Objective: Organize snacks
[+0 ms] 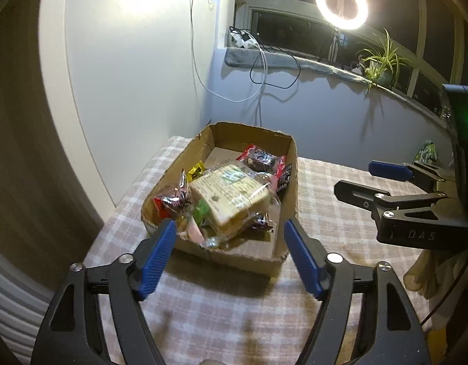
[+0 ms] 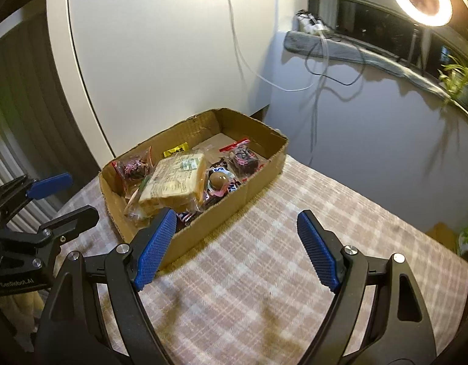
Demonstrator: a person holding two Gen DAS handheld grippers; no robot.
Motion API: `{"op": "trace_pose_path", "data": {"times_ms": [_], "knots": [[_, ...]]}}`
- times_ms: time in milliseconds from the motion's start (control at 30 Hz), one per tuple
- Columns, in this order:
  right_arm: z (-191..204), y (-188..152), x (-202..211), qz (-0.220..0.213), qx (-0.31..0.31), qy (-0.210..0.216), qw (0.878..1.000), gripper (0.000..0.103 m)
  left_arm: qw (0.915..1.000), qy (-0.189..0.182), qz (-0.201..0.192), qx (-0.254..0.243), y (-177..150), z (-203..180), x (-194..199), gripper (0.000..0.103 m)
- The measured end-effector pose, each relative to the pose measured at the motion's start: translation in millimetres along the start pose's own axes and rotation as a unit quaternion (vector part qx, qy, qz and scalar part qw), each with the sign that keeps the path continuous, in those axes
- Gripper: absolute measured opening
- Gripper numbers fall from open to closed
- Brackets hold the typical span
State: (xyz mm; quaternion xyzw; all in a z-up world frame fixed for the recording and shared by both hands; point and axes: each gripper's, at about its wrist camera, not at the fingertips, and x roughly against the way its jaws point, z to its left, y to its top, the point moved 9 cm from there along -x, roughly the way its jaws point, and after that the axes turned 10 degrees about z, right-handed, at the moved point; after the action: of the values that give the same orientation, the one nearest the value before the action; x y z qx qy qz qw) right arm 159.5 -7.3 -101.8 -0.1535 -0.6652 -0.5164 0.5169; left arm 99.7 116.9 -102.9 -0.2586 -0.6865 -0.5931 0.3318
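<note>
Cardboard box holds a soft, crinkly wrapped sandwich; grip its edges gently. Both tools gape empty.

A checked cloth covers the table. Behind it stands a white panel against a pale wall. A ring light glows before dark windows. Cables hang from the grey sill, where a plant sits.

Lit ring light, potted plant on windowsill, dangling cables, checked tablecloth
</note>
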Motion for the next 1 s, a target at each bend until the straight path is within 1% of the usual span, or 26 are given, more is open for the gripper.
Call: {"op": "trace_pose_path", "data": {"times_ms": [33,133,300,367,500,767,1000], "knots": [[-0.4,-3.0,2.7,-0.002,-0.007,0.002,1.000,0.084,1.0000,0.001,-0.001,0.002,-1.3,-0.6,0.9,0.081],[-0.9,-11.7,8.5,-0.005,-0.022,0.008,1.000,0.084,1.0000,0.005,-0.001,0.005,-5.4,-1.7,3.4,0.081],[-1.1,-18.8,15.5,-0.012,-0.029,-0.002,0.999,0.084,0.9999,0.006,-0.003,0.012,-7.6,-0.3,6.7,0.081],[-0.2,-20.2,17.6,-0.014,-0.030,0.000,0.999,0.084,0.9999,0.007,-0.006,0.013,-6.9,-0.6,8.0,0.081],[0.1,-21.6,19.7,-0.017,-0.027,-0.013,0.999,0.084,0.9998,0.009,-0.011,0.015,-6.8,-0.4,12.4,0.081],[0.1,-23.1,23.1,-0.022,-0.024,-0.023,0.999,0.085,0.9997,0.012,-0.012,0.017,-7.2,-0.2,14.6,0.081],[0.7,-23.9,24.1,-0.022,-0.025,-0.022,0.999,0.085,0.9998,0.012,-0.013,0.013,-7.8,-1.7,15.8,0.081]]}}
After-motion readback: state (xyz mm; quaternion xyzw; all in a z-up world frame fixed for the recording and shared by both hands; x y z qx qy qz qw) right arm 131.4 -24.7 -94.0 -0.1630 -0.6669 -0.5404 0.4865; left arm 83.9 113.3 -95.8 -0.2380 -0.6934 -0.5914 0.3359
